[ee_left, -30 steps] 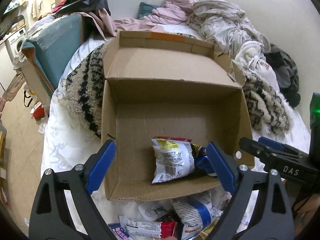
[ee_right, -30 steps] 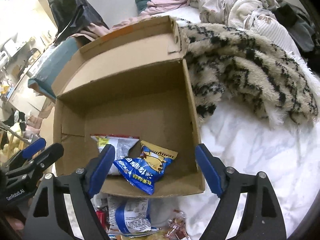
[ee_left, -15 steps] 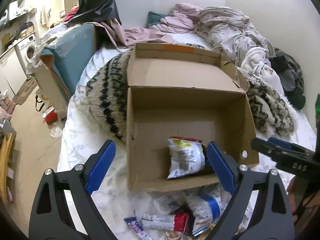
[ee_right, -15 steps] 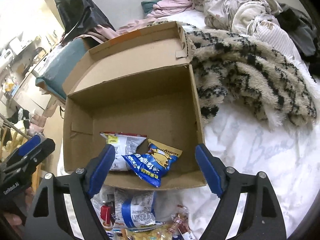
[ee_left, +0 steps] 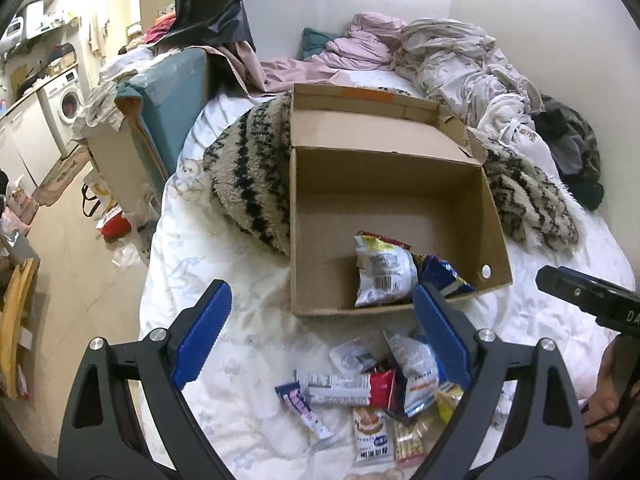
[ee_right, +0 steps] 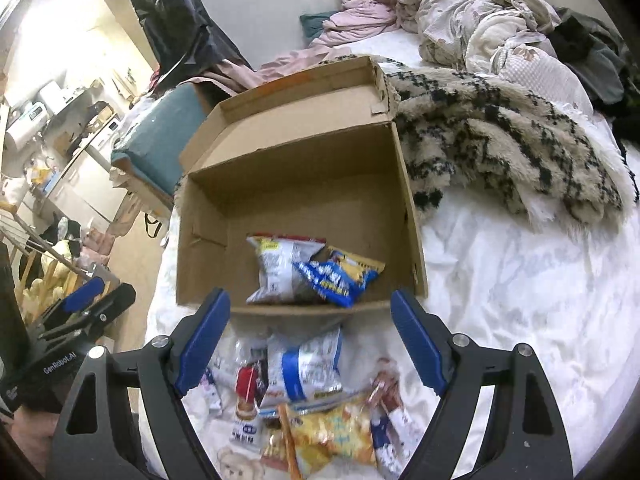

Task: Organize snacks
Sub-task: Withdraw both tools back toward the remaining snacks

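Snacks (ee_right: 308, 392) in shiny, crinkly packets lie in a heap on the white bed sheet (ee_right: 520, 300), just in front of the cardboard box (ee_right: 304, 200). The box is brown, stiff and square, with its lid flap folded back. Inside it, near the front wall, a white packet (ee_right: 276, 272) touches a blue and yellow packet (ee_right: 340, 276). A fluffy cream and black blanket (ee_right: 500, 148) lies beside and behind the box. Crumpled clothes (ee_left: 440, 52) are piled by the wall. A washing machine (ee_left: 66, 104) stands across the room. The left gripper (ee_left: 320, 332) is spread wide and holds nothing. The right gripper (ee_right: 310, 340) is spread wide above the heap and holds nothing too.
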A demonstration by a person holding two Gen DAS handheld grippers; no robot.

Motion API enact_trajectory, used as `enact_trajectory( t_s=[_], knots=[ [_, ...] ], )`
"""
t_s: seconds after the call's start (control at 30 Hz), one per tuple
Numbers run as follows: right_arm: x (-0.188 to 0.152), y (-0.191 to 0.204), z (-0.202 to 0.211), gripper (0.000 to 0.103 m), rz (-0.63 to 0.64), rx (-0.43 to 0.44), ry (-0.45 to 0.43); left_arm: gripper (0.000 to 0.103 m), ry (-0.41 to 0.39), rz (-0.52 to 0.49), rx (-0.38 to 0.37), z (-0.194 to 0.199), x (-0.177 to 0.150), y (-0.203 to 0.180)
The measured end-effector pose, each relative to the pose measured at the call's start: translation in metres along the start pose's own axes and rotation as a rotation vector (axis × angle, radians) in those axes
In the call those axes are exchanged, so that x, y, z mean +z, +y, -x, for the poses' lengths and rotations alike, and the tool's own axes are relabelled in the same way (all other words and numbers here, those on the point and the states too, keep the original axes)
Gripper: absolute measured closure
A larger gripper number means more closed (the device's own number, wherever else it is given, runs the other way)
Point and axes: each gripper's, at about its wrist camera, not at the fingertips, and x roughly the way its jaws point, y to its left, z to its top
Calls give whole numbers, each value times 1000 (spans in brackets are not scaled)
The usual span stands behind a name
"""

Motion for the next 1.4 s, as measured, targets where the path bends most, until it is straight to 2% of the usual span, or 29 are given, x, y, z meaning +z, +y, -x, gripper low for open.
enact_trajectory(
  t_s=[0.43,0.7,0.87,0.97,1.07,1.1,1.27,1.33,1.4],
  knots=[
    [-39,6,26,18,-25,12,7,12,29,28,37,24,-27,15],
    [-54,7,34,18,-42,10,10,12,64,10,31,31,-49,14],
    [-61,7,36,18,-37,0,13,12,61,-15,62,34,-55,11],
    [-64,0,39,18,-53,-12,14,12,76,-12,60,32,-59,12],
    [-66,-19,41,18,-125,-24,20,12,111,27,80,26,-65,18],
    [-68,-26,40,18,-154,-25,28,12,124,46,85,23,-67,20],
    [-76,-69,16,18,-420,132,154,12,184,102,117,11,-72,29],
    [-80,-73,1,18,-451,128,222,12,192,109,126,9,-73,30],
    [-83,-66,-14,18,-416,89,289,12,213,121,114,5,-74,32]
  ],
)
